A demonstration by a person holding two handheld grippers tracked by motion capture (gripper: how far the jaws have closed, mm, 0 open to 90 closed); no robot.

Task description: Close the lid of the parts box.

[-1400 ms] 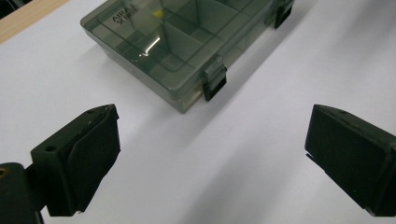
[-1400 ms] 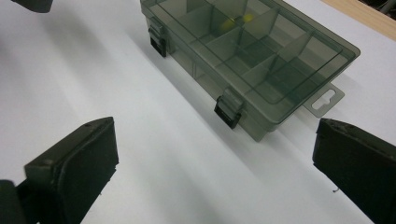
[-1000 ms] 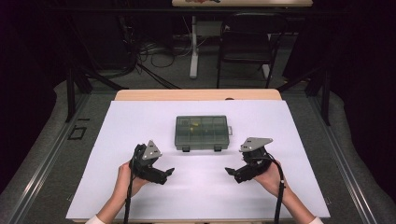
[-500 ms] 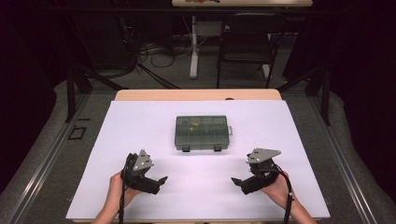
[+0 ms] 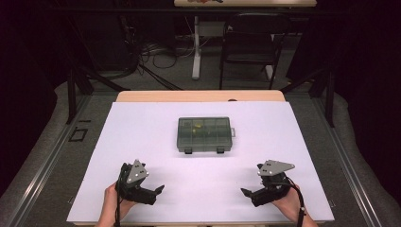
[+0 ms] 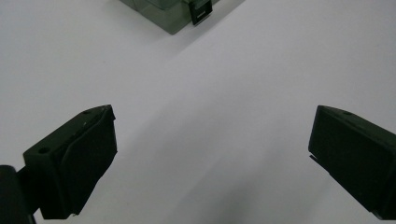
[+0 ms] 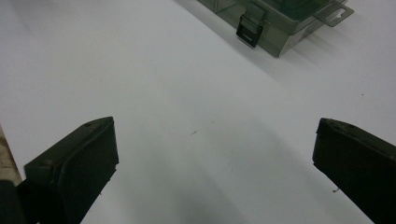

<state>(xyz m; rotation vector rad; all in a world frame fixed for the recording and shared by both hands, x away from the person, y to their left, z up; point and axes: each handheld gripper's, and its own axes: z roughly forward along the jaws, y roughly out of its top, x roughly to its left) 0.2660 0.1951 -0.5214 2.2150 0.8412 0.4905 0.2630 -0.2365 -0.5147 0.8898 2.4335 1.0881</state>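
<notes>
A grey see-through compartment box [image 5: 204, 135] lies shut in the middle of the white table [image 5: 142, 132], its two black latches facing me and small yellow-green pieces inside. My left gripper [image 5: 158, 191] rests near the front left edge, held by a hand, jaws wide open and empty. Near the front right edge sits my right gripper [image 5: 246, 193], also open with nothing in it. A corner of the box with one latch [image 6: 201, 11] lies far ahead in the left gripper view. The box front with a latch [image 7: 248, 31] and a hanging tab [image 7: 332, 13] appears at the top of the right gripper view.
Bare white table surface spreads between the grippers and the box. A strip of wooden tabletop [image 5: 198, 96] shows at the far edge. Beyond it stand a dark folding chair [image 5: 250, 40], a white post [image 5: 196, 47] and floor cables.
Both grippers have drawn back toward the front edge of the table and spread slightly apart. The box has stayed where it was.
</notes>
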